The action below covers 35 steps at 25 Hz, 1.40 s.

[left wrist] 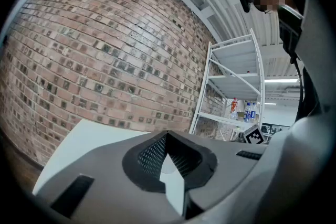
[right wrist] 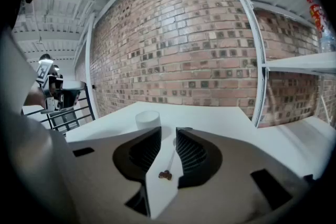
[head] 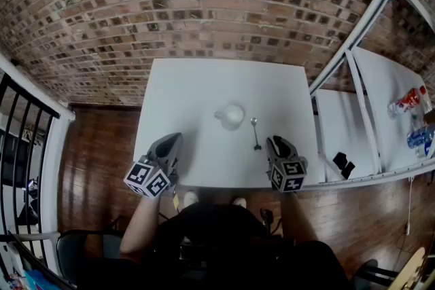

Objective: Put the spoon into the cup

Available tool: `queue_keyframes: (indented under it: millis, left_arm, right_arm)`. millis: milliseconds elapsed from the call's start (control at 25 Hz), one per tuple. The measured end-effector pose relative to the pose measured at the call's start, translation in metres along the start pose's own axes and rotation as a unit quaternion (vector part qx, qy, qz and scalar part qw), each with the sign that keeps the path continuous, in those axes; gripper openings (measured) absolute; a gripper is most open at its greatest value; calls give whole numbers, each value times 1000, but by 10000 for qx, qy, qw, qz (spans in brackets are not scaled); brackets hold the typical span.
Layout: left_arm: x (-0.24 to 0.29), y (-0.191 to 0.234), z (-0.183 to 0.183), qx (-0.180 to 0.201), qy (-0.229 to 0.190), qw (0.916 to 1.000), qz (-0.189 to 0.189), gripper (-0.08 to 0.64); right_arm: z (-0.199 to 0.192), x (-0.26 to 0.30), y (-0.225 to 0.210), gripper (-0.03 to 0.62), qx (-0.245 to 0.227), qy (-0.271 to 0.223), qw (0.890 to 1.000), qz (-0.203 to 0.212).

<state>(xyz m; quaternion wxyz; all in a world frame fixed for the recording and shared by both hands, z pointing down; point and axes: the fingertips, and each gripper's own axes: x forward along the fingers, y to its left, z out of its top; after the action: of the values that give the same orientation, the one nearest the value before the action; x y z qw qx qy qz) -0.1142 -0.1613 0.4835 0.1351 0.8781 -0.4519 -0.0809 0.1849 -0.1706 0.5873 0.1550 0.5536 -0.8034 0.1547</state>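
A white cup [head: 231,115] stands upright near the middle of the white table [head: 204,85]. Just right of it lies a metal spoon [head: 255,133], its handle toward the near edge. My right gripper [head: 274,141] hovers at the near edge, right of the spoon's handle end, and is open. In the right gripper view the spoon [right wrist: 169,160] lies on the table, seen through the gap between the jaws of this gripper [right wrist: 166,131], untouched, with the cup [right wrist: 148,118] beyond to the left. My left gripper [head: 175,139] sits at the near left, its tips [left wrist: 167,135] meeting, nothing held.
A brick wall [head: 204,3] backs the table. A white shelf unit [head: 367,105] stands to the right, with bottles [head: 408,102] and a black object [head: 343,164] on it. A black railing [head: 20,119] runs along the left. Wooden floor surrounds the table.
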Motion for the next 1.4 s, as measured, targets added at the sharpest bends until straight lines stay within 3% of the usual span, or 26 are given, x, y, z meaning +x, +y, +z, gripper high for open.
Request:
queue_keyframes:
  millis: [120, 400, 520, 560, 800, 1200, 1280, 1400]
  left_arm:
    - [0, 6, 2, -16, -40, 10000, 26, 5]
    - [-6, 12, -6, -58, 89, 9999, 82, 5]
    - [-10, 16, -9, -87, 102, 9998, 167, 5]
    - [-11, 17, -9, -91, 108, 9997, 189, 5]
    - [-12, 19, -12, -102, 162, 9996, 207, 5]
    - [-10, 21, -11, -156, 160, 9996, 178, 5]
    - [-10, 20, -11, -150, 167, 9996, 152, 5]
    - [-12, 22, -11, -157, 154, 9996, 158, 5]
  right_arm:
    - [-24, 17, -2, 164, 42, 421, 9990, -133]
    - [-88, 52, -3, 164, -71, 1463, 9890, -194]
    - [-102, 59, -1, 169, -5, 1742, 9845, -193]
    - [-106, 61, 0, 204, 9, 1829, 9829, -194]
    - [-129, 68, -1, 207, -44, 2369, 9705, -440]
    - [-129, 67, 1, 186, 7, 2318, 9713, -538]
    - [-128, 65, -3, 137, 104, 2313, 9714, -533]
    - [-129, 65, -4, 132, 83, 2395, 9697, -469]
